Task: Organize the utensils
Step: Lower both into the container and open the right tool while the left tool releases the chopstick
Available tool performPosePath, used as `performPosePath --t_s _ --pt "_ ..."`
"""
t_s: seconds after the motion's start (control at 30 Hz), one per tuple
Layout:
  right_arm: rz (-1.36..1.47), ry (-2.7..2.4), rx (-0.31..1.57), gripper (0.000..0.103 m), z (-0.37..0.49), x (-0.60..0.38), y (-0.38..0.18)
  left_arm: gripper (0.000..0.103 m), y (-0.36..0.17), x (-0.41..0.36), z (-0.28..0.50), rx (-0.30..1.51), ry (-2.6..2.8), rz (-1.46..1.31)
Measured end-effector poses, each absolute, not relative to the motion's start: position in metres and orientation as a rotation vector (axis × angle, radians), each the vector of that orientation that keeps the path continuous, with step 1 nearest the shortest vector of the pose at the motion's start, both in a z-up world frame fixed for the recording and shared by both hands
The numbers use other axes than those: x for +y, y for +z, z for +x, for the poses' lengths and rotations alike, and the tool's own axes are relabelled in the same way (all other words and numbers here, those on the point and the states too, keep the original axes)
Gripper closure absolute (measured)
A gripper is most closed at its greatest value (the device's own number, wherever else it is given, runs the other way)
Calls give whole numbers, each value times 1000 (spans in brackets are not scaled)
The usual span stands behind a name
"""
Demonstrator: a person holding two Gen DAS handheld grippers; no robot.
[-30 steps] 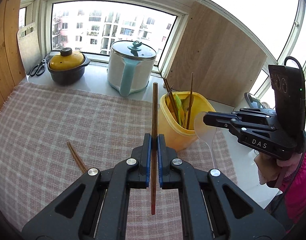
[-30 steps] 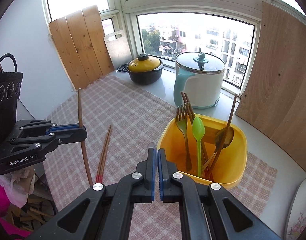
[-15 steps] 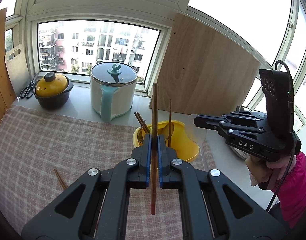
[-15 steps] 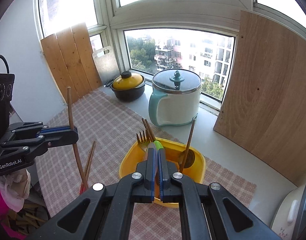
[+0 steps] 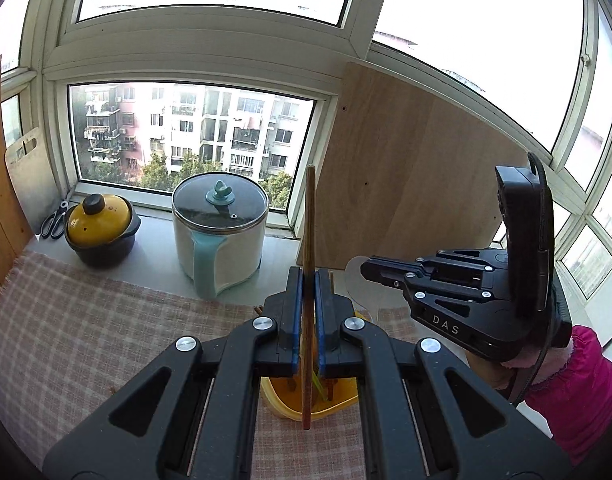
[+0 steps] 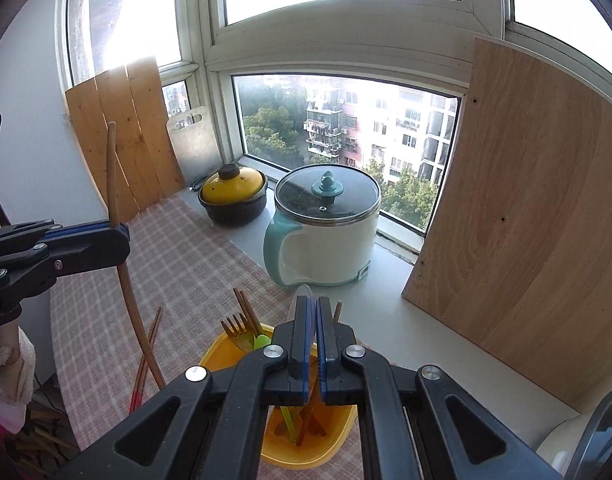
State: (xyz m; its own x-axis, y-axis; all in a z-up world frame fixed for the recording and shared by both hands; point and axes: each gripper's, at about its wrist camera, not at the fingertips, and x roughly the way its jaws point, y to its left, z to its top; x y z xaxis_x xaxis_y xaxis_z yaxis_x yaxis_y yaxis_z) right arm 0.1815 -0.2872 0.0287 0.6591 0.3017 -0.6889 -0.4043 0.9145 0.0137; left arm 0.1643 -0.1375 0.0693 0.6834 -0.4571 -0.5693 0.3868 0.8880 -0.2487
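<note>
yellow-lidded pot [image 5: 99,222], white cooker [image 5: 219,227] and leaning board [image 5: 410,184] line the sill. left gripper [image 5: 308,312] clamps an upright chopstick [image 5: 309,240] over the yellow bin [image 6: 301,446]; right gripper [image 6: 313,340] seems pinched on a translucent spoon [image 6: 301,300].

Two wrist views, both looking down their own fingers toward the window

Your left view sits close above the yellow tub [image 5: 306,408], facing the white cooker [image 5: 219,232]; your right view looks from the opposite side, and both share tub [image 6: 306,448], cooker [image 6: 326,240] and each other's gripper
</note>
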Motion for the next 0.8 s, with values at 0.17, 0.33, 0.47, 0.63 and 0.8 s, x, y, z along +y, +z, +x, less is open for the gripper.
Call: performPosePath --t_s 0.17,0.33,0.47,0.63,0.8 --pt "-167 382 739 103 194 -287 25 100 69 -143 179 664 -467 -103" --pt "-194 366 730 103 207 -285 18 100 60 -145 195 685 -461 -116" --pt "-218 366 729 103 214 -282 10 100 48 -147 204 709 -453 -115" --pt "-236 387 744 103 219 -277 -4 100 30 -148 210 747 -442 -116" --pt "-239 393 750 103 217 -278 -16 100 11 -149 212 791 -436 -121"
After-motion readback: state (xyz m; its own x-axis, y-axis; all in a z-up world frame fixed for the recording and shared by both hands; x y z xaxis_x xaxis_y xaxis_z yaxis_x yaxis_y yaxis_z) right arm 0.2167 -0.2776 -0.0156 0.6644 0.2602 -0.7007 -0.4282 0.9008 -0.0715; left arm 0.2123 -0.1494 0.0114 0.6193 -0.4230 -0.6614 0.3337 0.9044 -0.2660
